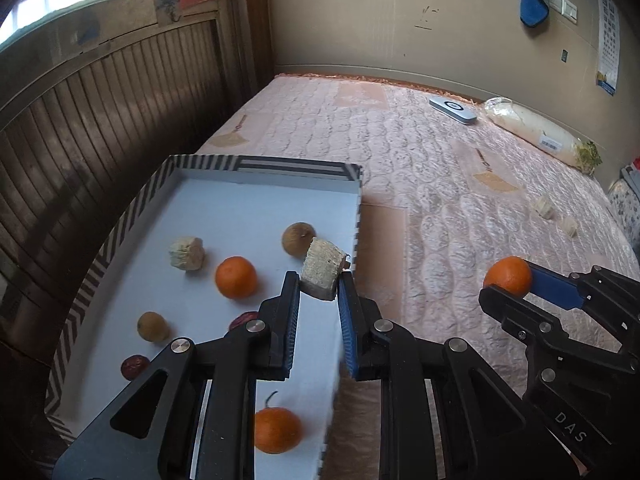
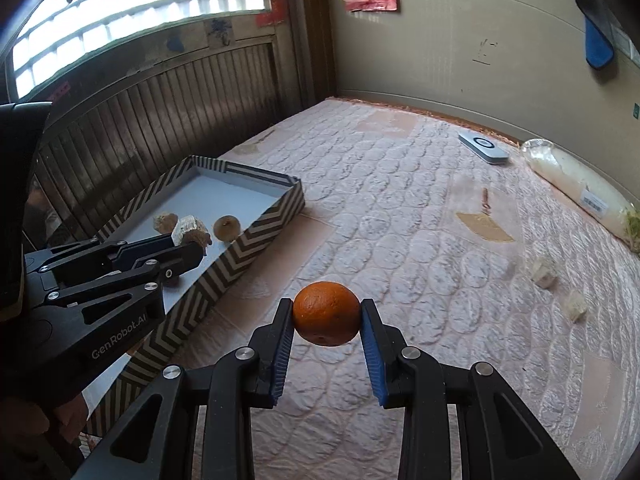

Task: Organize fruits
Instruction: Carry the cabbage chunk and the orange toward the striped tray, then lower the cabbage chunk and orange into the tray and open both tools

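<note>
A striped tray (image 1: pixel 132 216) with a white floor lies on the left of the bed; it also shows in the right wrist view (image 2: pixel 256 236). In it lie two oranges (image 1: pixel 236 277), brown round fruits (image 1: pixel 297 238), dark red fruits (image 1: pixel 133 366) and a pale chunk (image 1: pixel 186 253). My left gripper (image 1: pixel 319 280) is shut on another pale chunk (image 1: pixel 323 269), held above the tray's right side. My right gripper (image 2: pixel 326 314) is shut on an orange (image 2: pixel 326 308), held above the bedspread right of the tray.
The pink quilted bedspread (image 1: pixel 440 184) fills the view. Two pale chunks (image 1: pixel 543 207) lie at the right. A white device (image 1: pixel 453 109) and a wrapped white radish (image 1: pixel 536 132) lie near the far wall. A slatted wooden wall (image 1: pixel 100 112) runs along the left.
</note>
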